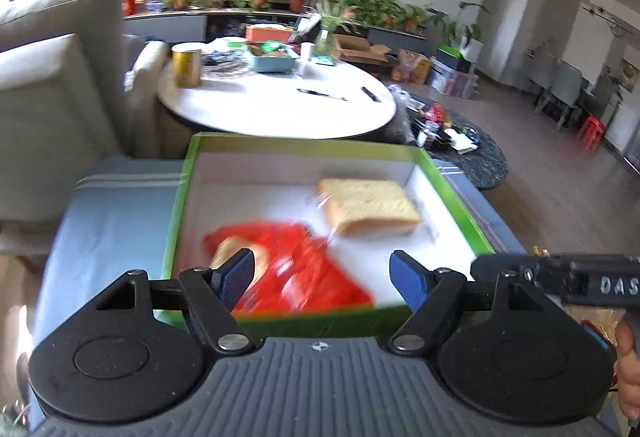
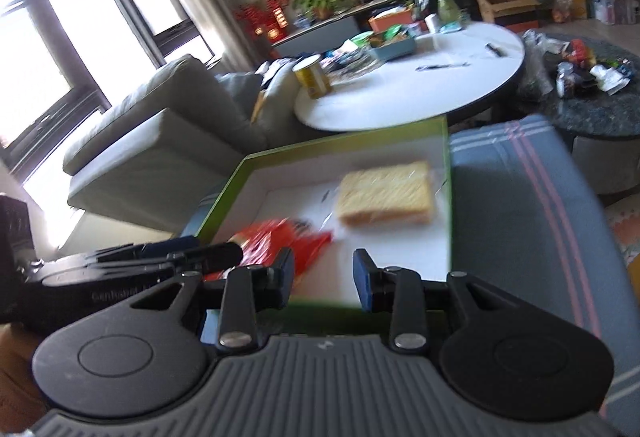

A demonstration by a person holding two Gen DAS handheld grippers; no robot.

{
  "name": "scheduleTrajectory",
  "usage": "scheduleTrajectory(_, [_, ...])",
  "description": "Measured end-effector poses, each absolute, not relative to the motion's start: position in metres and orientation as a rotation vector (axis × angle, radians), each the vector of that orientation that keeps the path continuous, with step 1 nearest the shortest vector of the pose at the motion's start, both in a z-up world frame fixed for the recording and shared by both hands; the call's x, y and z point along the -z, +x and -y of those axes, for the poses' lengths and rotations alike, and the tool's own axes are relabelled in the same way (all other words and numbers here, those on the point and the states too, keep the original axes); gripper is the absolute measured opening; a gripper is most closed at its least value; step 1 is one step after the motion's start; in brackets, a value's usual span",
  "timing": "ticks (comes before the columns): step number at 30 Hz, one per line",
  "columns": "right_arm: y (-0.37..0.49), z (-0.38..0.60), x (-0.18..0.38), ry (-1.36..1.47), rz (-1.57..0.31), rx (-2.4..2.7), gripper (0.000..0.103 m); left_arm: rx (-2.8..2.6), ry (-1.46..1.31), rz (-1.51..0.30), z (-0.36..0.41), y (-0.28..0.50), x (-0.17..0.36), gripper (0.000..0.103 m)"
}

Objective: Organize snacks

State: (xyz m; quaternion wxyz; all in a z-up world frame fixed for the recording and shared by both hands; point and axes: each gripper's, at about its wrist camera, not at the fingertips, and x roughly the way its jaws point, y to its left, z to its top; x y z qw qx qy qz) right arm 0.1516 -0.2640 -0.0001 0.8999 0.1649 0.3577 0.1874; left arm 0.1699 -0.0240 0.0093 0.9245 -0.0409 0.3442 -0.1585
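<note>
A green box (image 1: 304, 141) (image 2: 340, 143) with a white inside sits on a blue striped cloth. In it lie a slab of bread in clear wrap (image 1: 368, 205) (image 2: 386, 193) at the far right and a red snack packet (image 1: 304, 269) (image 2: 280, 241) at the near left. My left gripper (image 1: 322, 265) hovers over the box's near edge, open, above the red packet without touching it. My right gripper (image 2: 323, 269) stands beside it over the same edge, its blue pads a short way apart with nothing between them. The views are blurred.
The blue striped cloth (image 1: 112, 213) (image 2: 520, 173) covers a low seat. Beyond it stands a round white table (image 1: 280, 105) with a yellow can (image 1: 186, 67), pens and a blue tray. A grey sofa (image 1: 48, 97) is on the left, a cluttered dark round table (image 1: 472, 149) on the right.
</note>
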Motion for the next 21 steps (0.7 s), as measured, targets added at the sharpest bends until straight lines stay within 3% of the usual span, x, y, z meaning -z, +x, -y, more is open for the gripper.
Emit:
scheduleTrajectory(14, [0.093,0.203,0.021,0.305,-0.876,-0.53,0.062,0.266,-0.106,-0.752,-0.024,0.069,0.019,0.072])
scheduleTrajectory(21, [0.078,0.187,0.031,0.292,-0.911,-0.506,0.074,0.254,-0.141,-0.776,-0.033,0.052,0.036,0.072])
